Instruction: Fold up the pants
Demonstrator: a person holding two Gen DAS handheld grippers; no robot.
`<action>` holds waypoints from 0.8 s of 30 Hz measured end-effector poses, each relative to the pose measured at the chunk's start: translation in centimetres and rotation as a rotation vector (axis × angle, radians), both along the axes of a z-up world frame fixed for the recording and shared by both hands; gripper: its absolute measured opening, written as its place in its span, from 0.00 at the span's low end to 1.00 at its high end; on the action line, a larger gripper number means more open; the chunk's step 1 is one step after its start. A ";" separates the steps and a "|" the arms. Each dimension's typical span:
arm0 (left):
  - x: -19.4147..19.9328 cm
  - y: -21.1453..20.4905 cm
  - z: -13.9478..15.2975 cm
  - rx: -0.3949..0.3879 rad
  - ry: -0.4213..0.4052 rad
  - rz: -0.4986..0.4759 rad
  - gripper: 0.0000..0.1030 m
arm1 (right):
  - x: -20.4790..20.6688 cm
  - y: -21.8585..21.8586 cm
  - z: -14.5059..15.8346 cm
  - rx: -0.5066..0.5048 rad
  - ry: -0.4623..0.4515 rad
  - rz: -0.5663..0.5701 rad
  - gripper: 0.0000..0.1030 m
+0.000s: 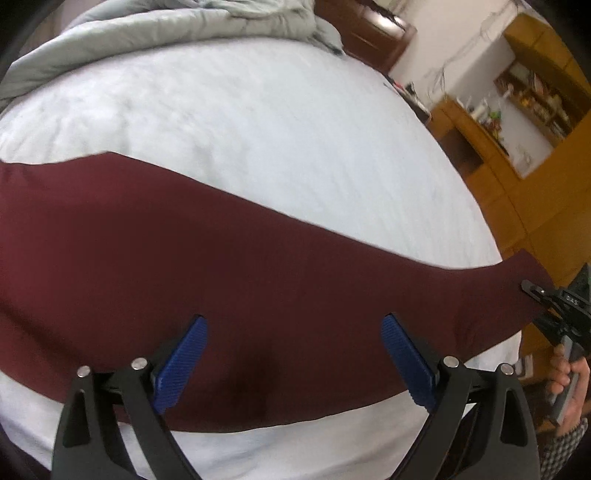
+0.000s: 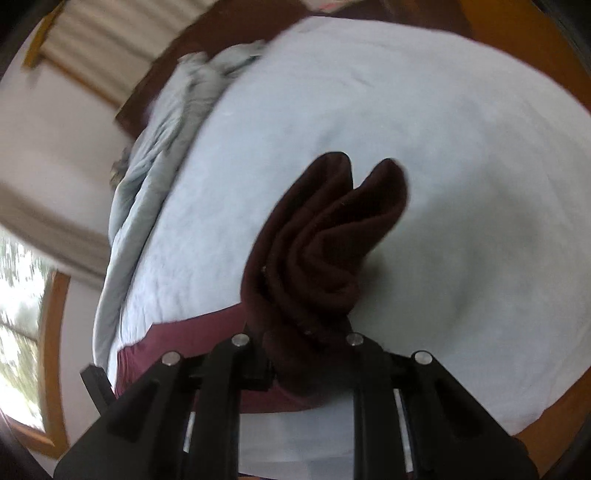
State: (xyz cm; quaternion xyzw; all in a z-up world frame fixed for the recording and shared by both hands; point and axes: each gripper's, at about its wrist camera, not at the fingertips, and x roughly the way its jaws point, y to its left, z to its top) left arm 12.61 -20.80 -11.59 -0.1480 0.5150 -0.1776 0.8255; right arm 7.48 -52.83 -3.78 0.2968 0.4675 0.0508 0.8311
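Dark maroon pants (image 1: 221,266) lie stretched across the pale bed sheet (image 1: 258,129) from left to right. My left gripper (image 1: 293,332) is open, its blue fingers (image 1: 181,365) spread just above the pants' near edge, holding nothing. My right gripper (image 1: 535,291) shows at the far right of the left wrist view, pinching the pants' narrow end. In the right wrist view the right gripper (image 2: 306,350) is shut on a bunched fold of the pants (image 2: 325,240), which rises between the fingers; the fingertips are hidden by the cloth.
A rumpled grey-blue duvet (image 1: 166,33) lies along the far side of the bed. Wooden shelves (image 1: 517,122) and a dark wooden cabinet (image 1: 373,33) stand beyond the bed's right edge. A window (image 2: 22,325) is at the left of the right wrist view.
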 end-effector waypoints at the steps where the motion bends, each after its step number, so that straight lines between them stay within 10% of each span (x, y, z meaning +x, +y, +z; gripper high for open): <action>1: -0.4 0.8 0.2 -0.003 0.000 0.015 0.92 | 0.4 1.8 0.8 -0.004 -0.016 0.023 0.16; 10: -1.1 6.8 0.0 -0.058 0.021 0.134 0.92 | 4.2 15.8 2.6 0.007 -0.043 0.223 0.16; 24: -0.8 11.3 -1.5 -0.129 0.064 0.227 0.93 | 5.3 32.0 -5.7 -0.126 0.133 0.458 0.17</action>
